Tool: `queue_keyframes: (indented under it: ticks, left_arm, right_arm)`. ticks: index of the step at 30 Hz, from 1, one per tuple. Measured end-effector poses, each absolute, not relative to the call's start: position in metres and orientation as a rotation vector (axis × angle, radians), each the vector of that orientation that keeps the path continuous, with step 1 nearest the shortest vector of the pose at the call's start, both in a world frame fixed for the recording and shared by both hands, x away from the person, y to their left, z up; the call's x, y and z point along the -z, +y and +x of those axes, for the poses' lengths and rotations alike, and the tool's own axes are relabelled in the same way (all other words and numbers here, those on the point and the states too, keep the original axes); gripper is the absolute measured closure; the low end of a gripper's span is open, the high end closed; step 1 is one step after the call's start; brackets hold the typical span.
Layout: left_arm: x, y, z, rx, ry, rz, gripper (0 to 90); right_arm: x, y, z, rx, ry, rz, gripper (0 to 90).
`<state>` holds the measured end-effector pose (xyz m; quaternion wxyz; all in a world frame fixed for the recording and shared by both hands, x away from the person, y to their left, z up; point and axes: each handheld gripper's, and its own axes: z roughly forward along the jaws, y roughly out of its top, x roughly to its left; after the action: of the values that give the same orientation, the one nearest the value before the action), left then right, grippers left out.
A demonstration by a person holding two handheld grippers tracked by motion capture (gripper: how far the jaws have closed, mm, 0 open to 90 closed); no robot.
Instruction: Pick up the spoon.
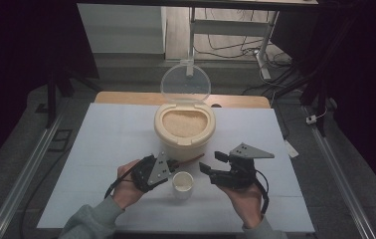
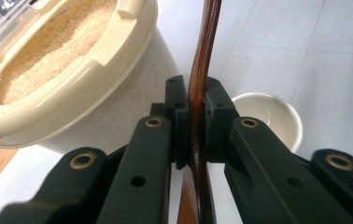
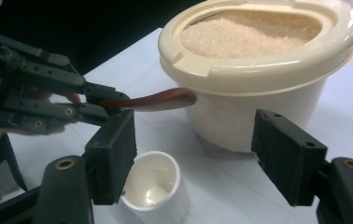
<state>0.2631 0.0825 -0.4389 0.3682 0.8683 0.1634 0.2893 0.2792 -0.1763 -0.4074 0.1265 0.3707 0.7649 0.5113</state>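
Observation:
A cream rice container (image 1: 184, 135) full of pale grains (image 3: 251, 32) stands mid-table, its clear lid (image 1: 185, 82) tipped up behind it. In front of it sits a small white cup (image 1: 182, 183), empty inside (image 3: 153, 184). My left gripper (image 2: 197, 100) is shut on the handle of a brown wooden spoon (image 2: 207, 28); the spoon's bowl (image 3: 165, 100) lies close to the container's wall, above the cup. My right gripper (image 3: 193, 149) is open, nothing between its jaws, just right of the cup (image 2: 270, 116). In the high view the left gripper (image 1: 174, 163) and right gripper (image 1: 212, 162) flank the cup.
A white mat (image 1: 106, 144) covers the table, with a wooden edge (image 1: 126, 97) at the back. Metal rails (image 1: 27, 169) run along both sides. A desk frame and cables (image 1: 235, 45) lie on the floor beyond the table.

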Motion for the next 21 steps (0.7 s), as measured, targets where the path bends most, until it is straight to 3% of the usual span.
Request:
queue_keyframes:
  ticks: [21]
  left_arm:
    - [0.450,0.057,0.251,-0.943,0.408,2.209,82.1]
  right_arm:
    - [0.426,-0.160,0.275,-1.684,1.999,1.395,52.0]
